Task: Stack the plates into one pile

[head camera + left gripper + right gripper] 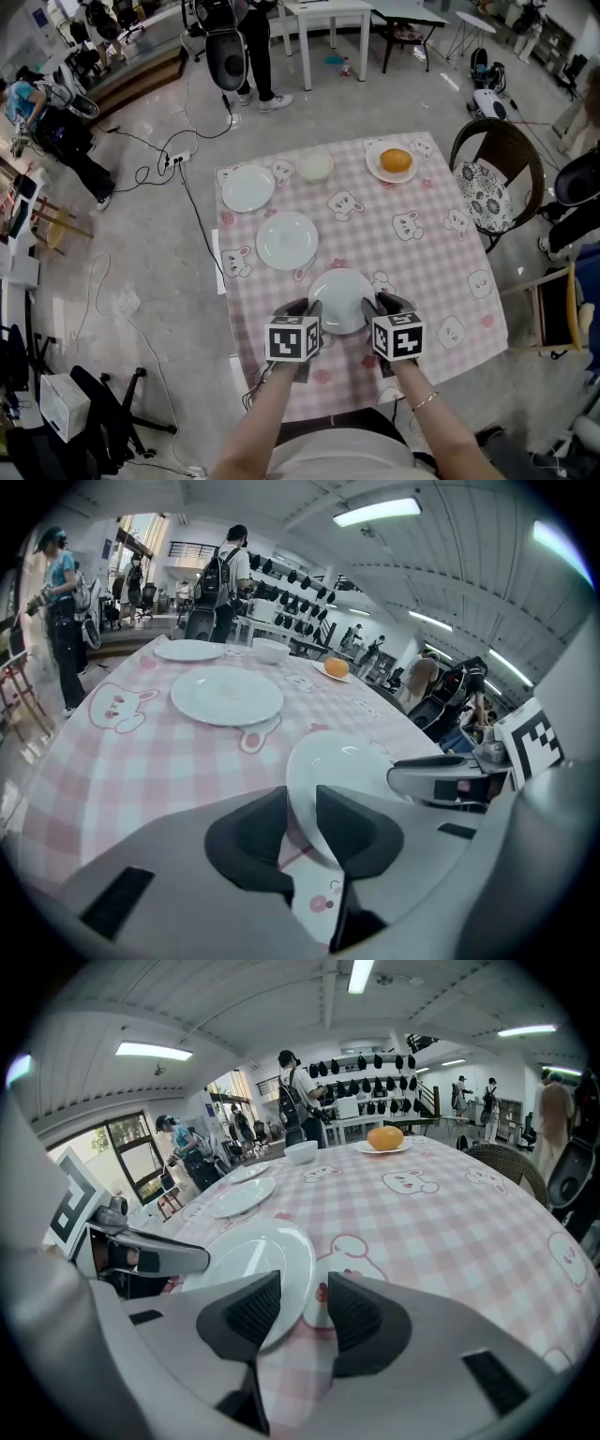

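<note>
"Grippers nearest, then: how do they stand?"

"Both sit at the near edge of the table (281, 394), which is covered by a pink-and-white checked cloth (422, 244) with bear figures. The left gripper (302, 803) has its jaws parted astride the left rim of a round white plate (341, 298), one pad over the dish and one outside it. It is released, not clamped."

"And the right gripper (305, 1293)?"

"Likewise released. Its jaws straddle the opposite rim, with a sliver of cloth showing between the rim and the outer pad. The plate lies on the cloth between the two."

"What lies beyond?"

"A second white plate (286, 239) sits just past it, toward the left, apart from the first. Farther back and left is a third white plate (247, 187), with a small white bowl (314, 167) near it. By the far right corner a fourth white plate (375, 172) carries an orange (396, 160)."

"So how do the plates stand to one another?"

"Each lies singly on the cloth. Past the table's right side stands a dark wicker chair (516, 145) with a patterned cushion (483, 192)."
</note>
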Available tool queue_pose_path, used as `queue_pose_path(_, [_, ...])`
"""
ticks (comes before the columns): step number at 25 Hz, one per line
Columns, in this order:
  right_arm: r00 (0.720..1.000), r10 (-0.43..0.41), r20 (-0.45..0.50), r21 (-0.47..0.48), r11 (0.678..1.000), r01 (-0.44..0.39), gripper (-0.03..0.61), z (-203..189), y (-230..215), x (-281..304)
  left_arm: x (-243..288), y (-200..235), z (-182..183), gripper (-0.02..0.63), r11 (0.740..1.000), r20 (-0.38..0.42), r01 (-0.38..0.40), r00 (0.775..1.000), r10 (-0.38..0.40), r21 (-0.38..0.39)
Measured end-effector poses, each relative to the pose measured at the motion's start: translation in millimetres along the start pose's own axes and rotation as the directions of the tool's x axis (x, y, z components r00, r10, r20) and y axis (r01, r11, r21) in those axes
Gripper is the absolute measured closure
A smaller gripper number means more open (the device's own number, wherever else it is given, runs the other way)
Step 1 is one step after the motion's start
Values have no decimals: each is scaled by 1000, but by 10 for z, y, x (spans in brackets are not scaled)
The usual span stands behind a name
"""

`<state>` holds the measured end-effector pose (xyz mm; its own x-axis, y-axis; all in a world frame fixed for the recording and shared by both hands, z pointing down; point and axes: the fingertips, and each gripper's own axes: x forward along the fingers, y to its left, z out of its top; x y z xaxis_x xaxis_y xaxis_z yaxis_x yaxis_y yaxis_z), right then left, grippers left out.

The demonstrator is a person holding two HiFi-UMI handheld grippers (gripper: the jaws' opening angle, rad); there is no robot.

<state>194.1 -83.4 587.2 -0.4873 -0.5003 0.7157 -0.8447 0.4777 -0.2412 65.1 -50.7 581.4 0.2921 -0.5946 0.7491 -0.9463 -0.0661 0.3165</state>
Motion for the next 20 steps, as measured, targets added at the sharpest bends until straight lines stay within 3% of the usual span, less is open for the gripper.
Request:
queue_pose_path(11, [1000, 18, -15, 8, 1000, -18, 422, 19, -25, 21, 21, -33, -24, 499, 1000, 9, -17, 1000, 17, -3])
queue_pose_path(20, [998, 41, -36, 16, 999, -40, 465, 47, 24, 55, -7, -26, -14, 499, 1000, 12, -25, 1000, 25, -13])
